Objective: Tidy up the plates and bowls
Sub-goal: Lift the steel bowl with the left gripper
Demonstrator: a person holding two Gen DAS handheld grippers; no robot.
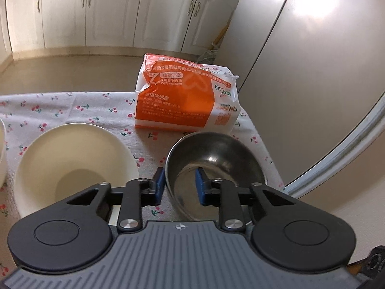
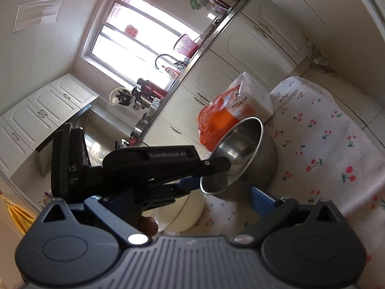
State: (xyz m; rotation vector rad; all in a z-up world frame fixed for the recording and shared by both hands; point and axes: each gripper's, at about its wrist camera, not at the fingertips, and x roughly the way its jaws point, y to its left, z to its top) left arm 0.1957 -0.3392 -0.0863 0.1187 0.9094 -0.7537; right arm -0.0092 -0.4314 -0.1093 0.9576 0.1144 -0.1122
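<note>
Left tongs (image 1: 180, 186) pinch the empty steel bowl's (image 1: 223, 154) rim.

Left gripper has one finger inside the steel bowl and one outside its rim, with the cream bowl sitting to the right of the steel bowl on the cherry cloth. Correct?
Not quite. In the left wrist view the cream bowl sits to the left of the steel bowl, not the right. The rest holds: the left gripper straddles the steel bowl's rim, one finger inside and one outside, and both bowls are over the cherry cloth.
</note>
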